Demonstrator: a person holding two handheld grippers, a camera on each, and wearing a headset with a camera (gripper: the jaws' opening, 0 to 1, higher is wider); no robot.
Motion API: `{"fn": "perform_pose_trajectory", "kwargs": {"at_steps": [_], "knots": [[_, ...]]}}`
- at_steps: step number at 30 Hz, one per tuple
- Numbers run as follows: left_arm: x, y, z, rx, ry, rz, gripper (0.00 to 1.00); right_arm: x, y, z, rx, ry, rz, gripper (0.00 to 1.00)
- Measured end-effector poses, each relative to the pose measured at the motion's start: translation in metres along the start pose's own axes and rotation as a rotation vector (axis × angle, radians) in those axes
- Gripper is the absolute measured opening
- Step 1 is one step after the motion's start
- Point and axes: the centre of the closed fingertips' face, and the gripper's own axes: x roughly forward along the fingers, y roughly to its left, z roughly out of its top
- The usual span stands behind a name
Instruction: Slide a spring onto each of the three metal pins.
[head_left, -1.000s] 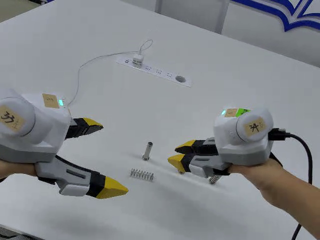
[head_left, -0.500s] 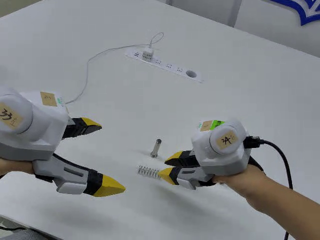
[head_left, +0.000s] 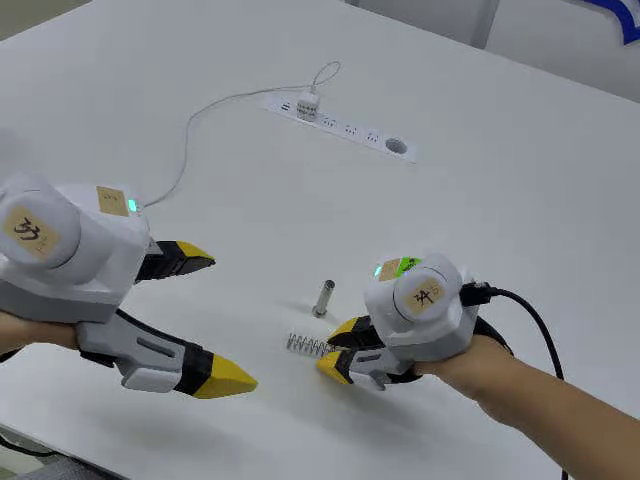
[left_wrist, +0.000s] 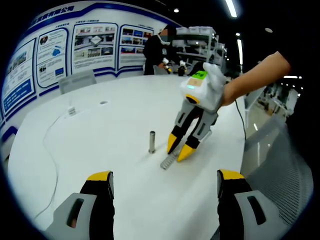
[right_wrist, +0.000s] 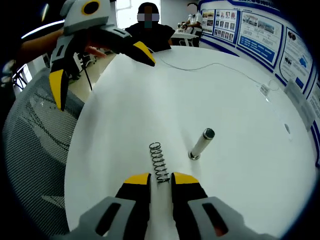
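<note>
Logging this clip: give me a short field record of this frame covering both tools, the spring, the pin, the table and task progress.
Spring: small coiled metal spring, lying flat on the white table
Pin: short metal cylinder pin, standing upright beside the spring, nothing on it
Left tool: jaws wide open, empty
Right tool: jaws narrow, tips on either side of the spring's near end; grip unclear
Background: white power strip at the far side of the table
Progress: spring not yet on the pin

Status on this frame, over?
Left gripper open, off the work. Right gripper tips astride spring end, grip unclear. Pin upright, bare. Nothing between spring and pin.
</note>
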Motion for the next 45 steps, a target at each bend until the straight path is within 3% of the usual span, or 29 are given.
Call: {"fn": "perform_pose_trajectory", "kwargs": {"at_steps": [4,11,26,30,35,40,45], "knots": [[0.0,-0.001,0.0,-0.001,0.002,-0.001,0.87,-0.001,0.001,-0.001,-0.016,-0.023,0.003,0.16],[0.0,-0.003,-0.001,0.001,0.01,-0.006,0.86,-0.001,0.002,0.0,0.055,-0.07,-0.006,0.12],[0.003,-0.014,0.006,0.029,0.008,-0.06,0.82,0.0,0.007,0.001,0.018,-0.017,-0.022,0.1],[0.005,-0.023,0.007,0.025,-0.005,-0.095,0.78,-0.012,0.015,0.007,-0.015,-0.028,0.007,0.1],[0.009,-0.029,0.006,0.045,0.005,-0.111,0.76,-0.037,0.014,0.02,-0.048,-0.058,-0.008,0.1],[0.013,-0.039,0.018,0.059,-0.026,-0.143,0.69,-0.064,0.015,0.032,-0.125,-0.073,-0.023,0.1],[0.016,-0.048,0.034,0.105,-0.061,-0.157,0.64,-0.085,0.031,0.04,-0.186,-0.101,0.006,0.1]]}}
